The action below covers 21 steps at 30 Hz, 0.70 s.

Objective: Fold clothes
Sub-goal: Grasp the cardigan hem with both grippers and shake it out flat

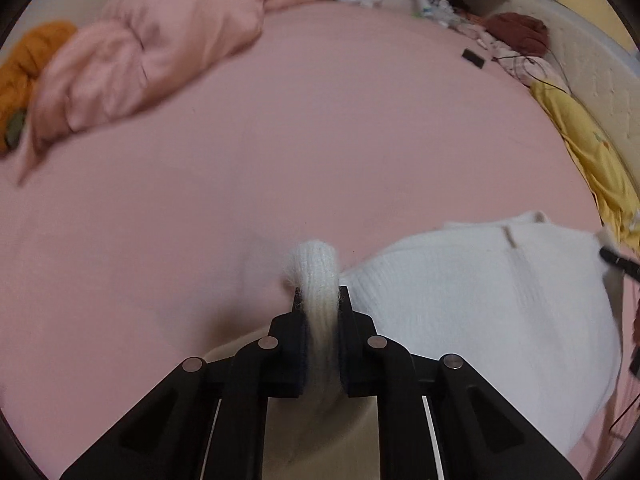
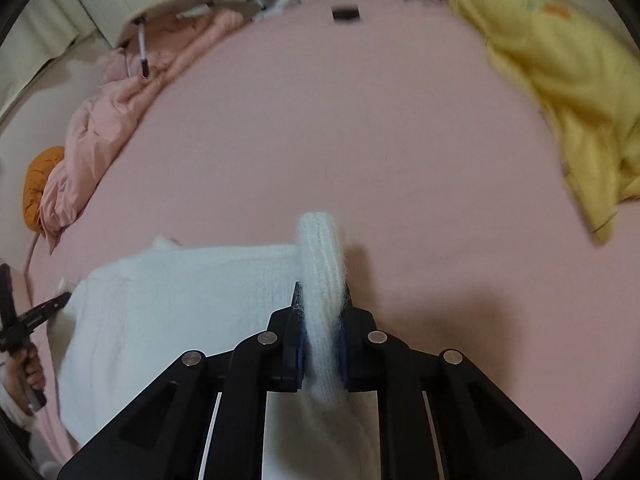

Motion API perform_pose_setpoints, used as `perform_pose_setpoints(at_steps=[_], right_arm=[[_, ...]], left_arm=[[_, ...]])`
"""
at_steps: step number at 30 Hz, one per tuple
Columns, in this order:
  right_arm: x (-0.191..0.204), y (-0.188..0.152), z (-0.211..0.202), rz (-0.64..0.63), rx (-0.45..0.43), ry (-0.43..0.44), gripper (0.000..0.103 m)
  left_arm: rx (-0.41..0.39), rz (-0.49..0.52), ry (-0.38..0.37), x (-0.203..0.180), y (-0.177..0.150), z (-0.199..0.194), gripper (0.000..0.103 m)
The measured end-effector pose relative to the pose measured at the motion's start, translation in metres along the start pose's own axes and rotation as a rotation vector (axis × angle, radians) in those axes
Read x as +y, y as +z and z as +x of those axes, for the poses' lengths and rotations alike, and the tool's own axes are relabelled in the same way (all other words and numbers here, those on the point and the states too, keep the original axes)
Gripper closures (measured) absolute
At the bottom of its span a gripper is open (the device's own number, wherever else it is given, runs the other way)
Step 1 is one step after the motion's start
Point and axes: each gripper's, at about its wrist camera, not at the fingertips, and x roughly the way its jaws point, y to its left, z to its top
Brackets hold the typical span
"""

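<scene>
Left wrist: one white sweater (image 1: 480, 300) on pink bed sheet (image 1: 320, 140); left gripper (image 1: 319, 300) clamped on a ribbed fold poking up past the fingertips, sweater body spreading right.

Right wrist: same sweater (image 2: 180, 300); right gripper (image 2: 322, 300) pinching another fold, body spreading left. One yellow garment (image 2: 560, 80) far right.

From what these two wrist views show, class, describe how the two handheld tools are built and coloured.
Both the left tool and the right tool are matte black plastic linkages with round silver pivot pins. The right tool's pads look blue; the left's look dark. In the right wrist view, a bare hand grips the left tool's handle.
</scene>
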Motion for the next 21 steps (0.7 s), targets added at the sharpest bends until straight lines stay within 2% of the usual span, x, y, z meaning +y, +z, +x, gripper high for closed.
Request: perform_pose_setpoints(at_steps=[2,4,6,10,13,15,17,19,21], right_arm=[[0.005,-0.002,-0.024,-0.006,-0.036,0.044,0.091],[0.014,-0.005,-0.051,-0.037,-0.069,0.064,0.094],[0.025,-0.011,-0.083,-0.068,-0.116,0.098,0.094],[0.044,-0.039,-0.163,-0.113,-0.210,0.193,0.094],[0.052,-0.069,-0.218,-0.153,-0.251,0.259,0.094],[0.052,-0.100,-0.253,-0.196,-0.261,0.291,0.094],[0.049,-0.136,-0.274,-0.244,-0.236,0.283,0.094],[0.043,-0.170,-0.288,-0.281,-0.199,0.265,0.094],[0.030,-0.212,-0.292,-0.267,-0.118,0.241,0.094]], left_arm=[[-0.059,-0.028,-0.044,0.002,0.004,-0.025,0.091],[-0.111,-0.059,-0.119,-0.001,-0.001,-0.060,0.091],[-0.165,-0.045,-0.166,-0.009,-0.012,-0.097,0.091],[-0.248,-0.017,-0.219,-0.016,-0.048,-0.171,0.091],[-0.270,-0.041,-0.252,-0.005,-0.086,-0.218,0.091],[-0.250,-0.052,-0.255,-0.002,-0.117,-0.241,0.091],[-0.205,-0.048,-0.243,-0.001,-0.151,-0.259,0.091],[-0.133,-0.046,-0.228,-0.001,-0.184,-0.265,0.091],[-0.033,-0.056,-0.203,-0.003,-0.221,-0.264,0.091]])
